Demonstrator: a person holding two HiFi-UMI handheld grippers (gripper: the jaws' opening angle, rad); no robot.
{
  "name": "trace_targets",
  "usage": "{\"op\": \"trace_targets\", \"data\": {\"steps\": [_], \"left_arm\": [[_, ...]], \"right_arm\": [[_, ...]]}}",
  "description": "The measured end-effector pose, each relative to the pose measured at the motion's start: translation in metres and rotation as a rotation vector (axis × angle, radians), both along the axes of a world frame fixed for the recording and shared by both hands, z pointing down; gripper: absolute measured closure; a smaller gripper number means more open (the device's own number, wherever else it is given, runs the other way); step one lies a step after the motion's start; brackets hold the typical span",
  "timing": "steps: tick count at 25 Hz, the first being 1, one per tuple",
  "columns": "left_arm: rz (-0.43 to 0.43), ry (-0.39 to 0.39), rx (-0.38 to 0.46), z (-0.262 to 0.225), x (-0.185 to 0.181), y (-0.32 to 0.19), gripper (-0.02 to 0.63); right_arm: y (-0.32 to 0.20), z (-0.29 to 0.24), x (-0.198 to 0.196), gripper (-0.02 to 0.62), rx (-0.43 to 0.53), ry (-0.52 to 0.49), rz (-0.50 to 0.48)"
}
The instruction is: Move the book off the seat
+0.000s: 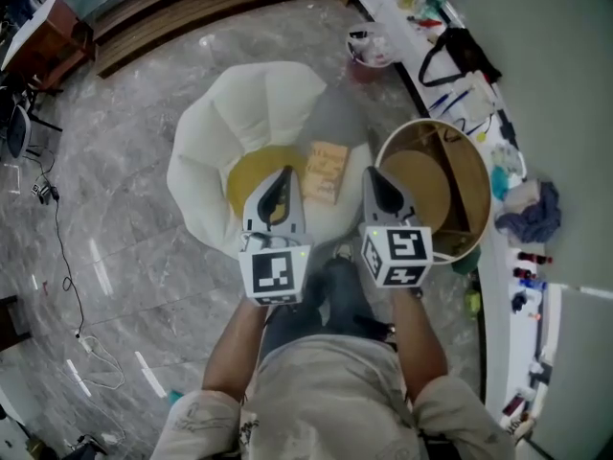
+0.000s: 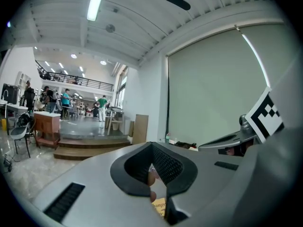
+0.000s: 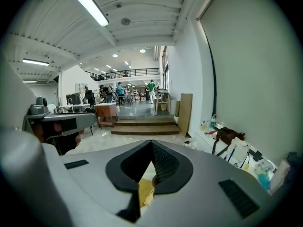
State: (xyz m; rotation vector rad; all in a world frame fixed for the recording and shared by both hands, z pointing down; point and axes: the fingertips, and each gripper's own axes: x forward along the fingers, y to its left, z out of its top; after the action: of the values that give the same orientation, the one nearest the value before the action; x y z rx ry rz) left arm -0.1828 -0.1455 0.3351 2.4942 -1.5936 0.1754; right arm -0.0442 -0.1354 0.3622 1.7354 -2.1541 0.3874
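Note:
A thin tan book [image 1: 327, 171] lies flat on the seat of a white tulip-shaped chair [image 1: 215, 137], beside a yellow cushion [image 1: 247, 173]. My left gripper [image 1: 284, 174] hovers over the cushion, just left of the book, jaws shut with nothing held. My right gripper [image 1: 374, 174] hovers just right of the book near the seat's edge, also shut and empty. In the left gripper view a strip of the book [image 2: 159, 205] shows below the closed jaws of the left gripper [image 2: 152, 146]. In the right gripper view the cushion [image 3: 145, 191] shows beneath the right gripper [image 3: 151, 145].
A round wooden side table [image 1: 474, 175] stands close to the chair's right. Beyond it runs a white counter [image 1: 498, 123] cluttered with a black bag [image 1: 458, 54] and small items. Wooden steps [image 1: 192, 12] lie at the far side. A cable [image 1: 65, 257] trails on the marble floor at left.

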Motion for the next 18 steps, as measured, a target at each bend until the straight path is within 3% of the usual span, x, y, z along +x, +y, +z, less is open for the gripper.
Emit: {"op": "trace_targets", "data": {"steps": [18], "left_arm": [[0.024,-0.043,-0.112,0.168,0.065,-0.035,0.604]], "right_arm": [[-0.039,0.188,0.041,0.598,-0.197,0.011,-0.001]]}}
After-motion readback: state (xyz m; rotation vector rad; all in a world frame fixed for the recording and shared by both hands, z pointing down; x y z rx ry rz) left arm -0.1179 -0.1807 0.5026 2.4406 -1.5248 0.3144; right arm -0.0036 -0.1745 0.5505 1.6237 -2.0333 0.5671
